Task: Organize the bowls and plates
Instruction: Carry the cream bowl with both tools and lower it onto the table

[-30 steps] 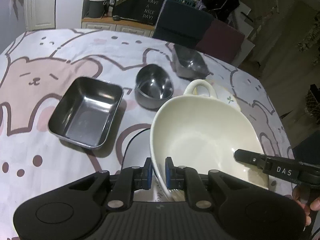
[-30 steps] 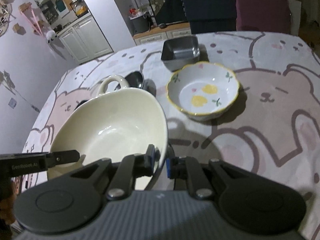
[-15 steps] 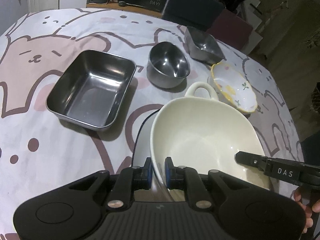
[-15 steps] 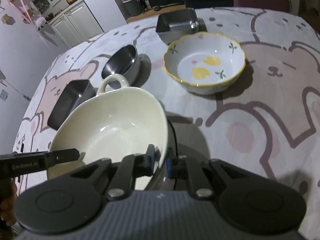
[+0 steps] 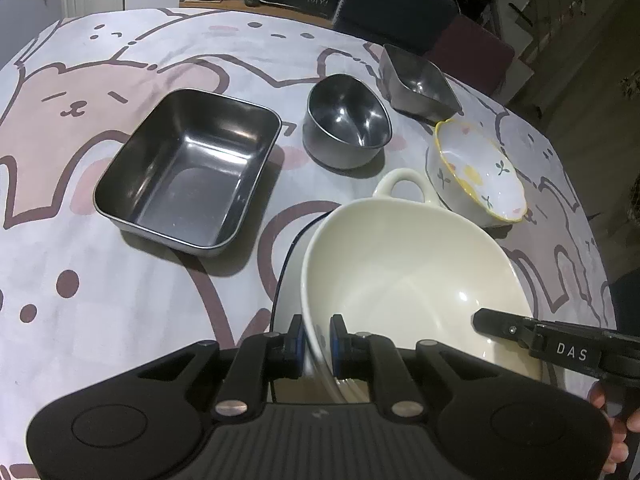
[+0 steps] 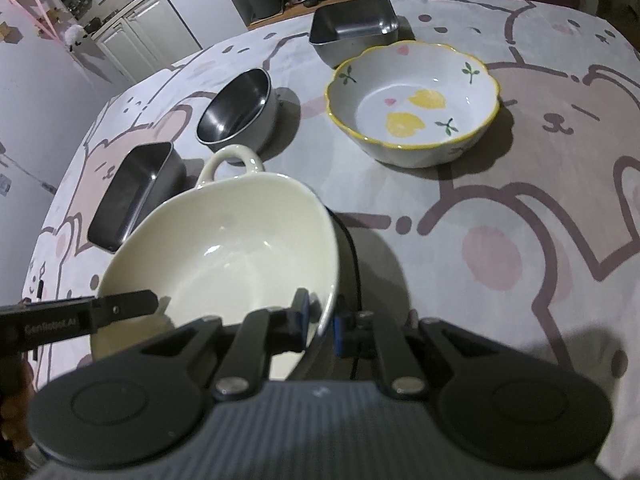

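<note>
Your left gripper has its blue pads pinched on the near rim of the cream bowl, one pad inside the wall and one outside. Your right gripper is clamped the same way on the opposite side of that rim, so the bowl hangs between your two hands. Right under it, just beyond your fingertips, a dark-edged plate shows on the bear-print tablecloth; you cannot tell from here whether the bowl's base is touching it or just above. The bowl looks like glazed ceramic: heavy for a rim pinch, rigid, slick under the pads and likely to chip if it drops or knocks. Keep both grips level with each other, because a tilt would put the weight on one thin edge and let it slide out. The loop handle on the far side from your left fingers would be a surer hold for one hand. Beyond the handle, to the right of your left fingers, sits the flower-patterned bowl. Farther out are the round steel bowl, the large rectangular steel tray off to the left, and the small steel tray at the far end. All three should be light and hard to damage.
</note>
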A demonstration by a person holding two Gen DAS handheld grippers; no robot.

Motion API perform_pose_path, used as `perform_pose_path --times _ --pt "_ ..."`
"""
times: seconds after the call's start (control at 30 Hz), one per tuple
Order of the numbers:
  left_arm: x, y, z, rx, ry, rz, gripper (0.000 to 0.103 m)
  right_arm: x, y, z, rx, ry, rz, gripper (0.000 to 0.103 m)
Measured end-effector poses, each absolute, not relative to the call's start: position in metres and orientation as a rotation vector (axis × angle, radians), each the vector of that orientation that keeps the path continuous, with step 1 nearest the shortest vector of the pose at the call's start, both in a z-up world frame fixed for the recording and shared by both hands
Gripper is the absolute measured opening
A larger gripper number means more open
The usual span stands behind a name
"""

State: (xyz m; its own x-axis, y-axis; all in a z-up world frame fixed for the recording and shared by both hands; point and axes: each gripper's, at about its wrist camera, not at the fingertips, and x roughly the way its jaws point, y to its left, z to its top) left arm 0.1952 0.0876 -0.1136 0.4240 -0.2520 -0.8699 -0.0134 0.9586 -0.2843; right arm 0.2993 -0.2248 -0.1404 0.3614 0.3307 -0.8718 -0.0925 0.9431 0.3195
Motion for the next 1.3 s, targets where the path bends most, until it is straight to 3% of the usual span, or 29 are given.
perform_pose_path --times 1.3 --pt "0.1972 0.0921 -0.1216 -0.289 1.149 -0.133 0.011 0.3010 -0.2243 -0.1490 0.257 1.220 0.276 0.014"
